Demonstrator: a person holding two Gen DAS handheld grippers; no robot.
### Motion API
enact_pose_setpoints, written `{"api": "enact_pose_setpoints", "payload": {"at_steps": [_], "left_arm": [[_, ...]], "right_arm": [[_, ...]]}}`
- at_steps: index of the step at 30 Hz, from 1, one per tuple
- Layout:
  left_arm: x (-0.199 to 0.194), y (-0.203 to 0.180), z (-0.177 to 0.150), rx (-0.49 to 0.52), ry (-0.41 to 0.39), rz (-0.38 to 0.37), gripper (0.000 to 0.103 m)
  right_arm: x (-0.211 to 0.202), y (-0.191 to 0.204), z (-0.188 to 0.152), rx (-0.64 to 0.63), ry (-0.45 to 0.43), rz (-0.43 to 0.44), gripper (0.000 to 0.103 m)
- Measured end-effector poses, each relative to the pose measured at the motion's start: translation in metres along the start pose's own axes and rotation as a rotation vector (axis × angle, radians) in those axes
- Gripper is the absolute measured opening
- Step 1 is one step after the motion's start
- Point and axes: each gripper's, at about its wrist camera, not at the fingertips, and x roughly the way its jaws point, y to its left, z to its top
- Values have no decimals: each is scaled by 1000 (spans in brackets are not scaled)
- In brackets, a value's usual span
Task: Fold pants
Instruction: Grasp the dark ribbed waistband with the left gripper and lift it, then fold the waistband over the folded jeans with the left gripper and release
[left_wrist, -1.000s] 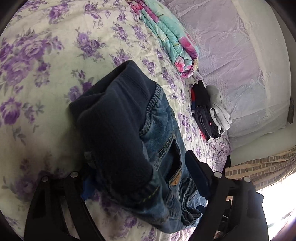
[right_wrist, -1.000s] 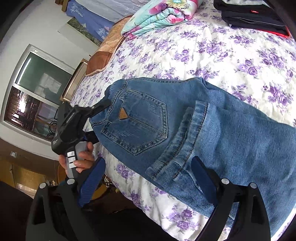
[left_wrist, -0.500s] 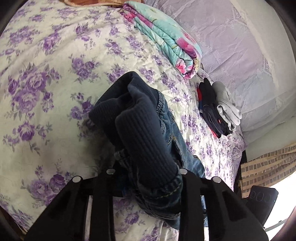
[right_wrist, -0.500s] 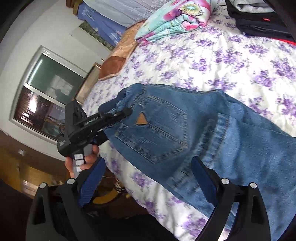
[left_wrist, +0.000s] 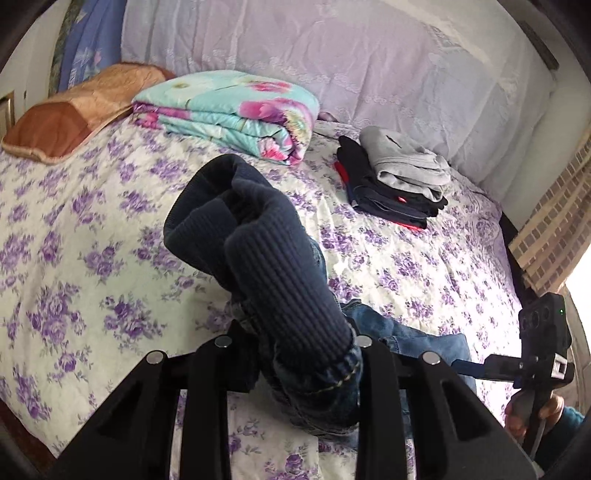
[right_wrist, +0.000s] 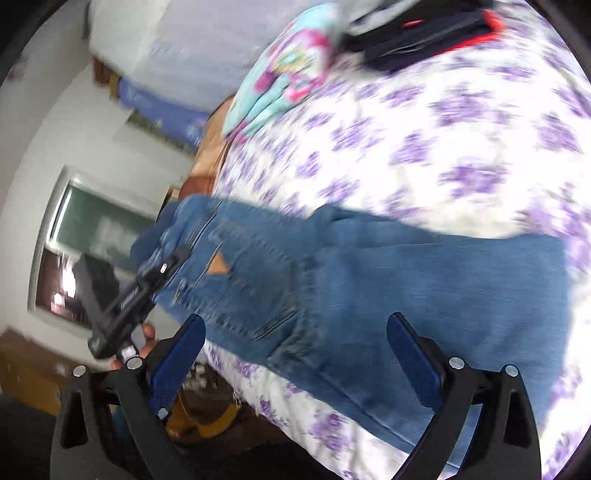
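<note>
Blue jeans (right_wrist: 369, 288) lie across the near edge of the floral bed, back pocket up. My left gripper (left_wrist: 291, 343) is shut on the jeans' dark ribbed waistband (left_wrist: 266, 266), which bunches up between its fingers; it also shows in the right wrist view (right_wrist: 173, 266) gripping the waist end. My right gripper (right_wrist: 295, 354) is open and empty, its blue pads either side of the jeans' seat and just above it. It shows in the left wrist view (left_wrist: 476, 367) at the far right, near the jeans' leg (left_wrist: 417, 343).
A folded floral quilt (left_wrist: 236, 110) and an orange pillow (left_wrist: 74, 110) lie at the bed's far side. A stack of folded dark and grey clothes (left_wrist: 395, 181) sits at the back right. A window (right_wrist: 74, 258) is on the left beyond the bed edge.
My left gripper closed on the waistband and lifted and swung it, so its view now looks across the bed. My right gripper moved quickly, staying open over the jeans; its view is blurred.
</note>
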Motion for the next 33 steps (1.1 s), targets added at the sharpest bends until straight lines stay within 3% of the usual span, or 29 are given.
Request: {"api": "enact_pose_setpoints", "payload": {"at_steps": [4,9,13,15,17,20,24,29,33], "left_arm": [[-9,-48,2,173,-24,-55,25],[-1,-145,-21,521,13,-161,25],[33,-205,-67,761,175,-228,25],[61,-228,-100,878,291,-198,26],[82,-240,-124,972,331,-136,30],[82,-250,-130,1018,323,-67,34],[72,-254,-111,967,355,-59,34],[60,-281,-116,976,377,-15,34],[58,-285,-119,1028,434,88,36]], "right_arm": [[-38,-40,-13,141,-104,10,99],[-73,-76,-31,255,-193,32,99],[-97,-96,-43,295,-255,40,99],[-109,-107,-51,322,-289,53,99],[-120,-116,-57,342,-326,58,99],[-133,-120,-61,360,-366,86,99],[-147,-114,-55,329,-406,146,99],[-153,-85,-32,253,-435,224,99],[-157,-62,-14,176,-433,254,99]]}}
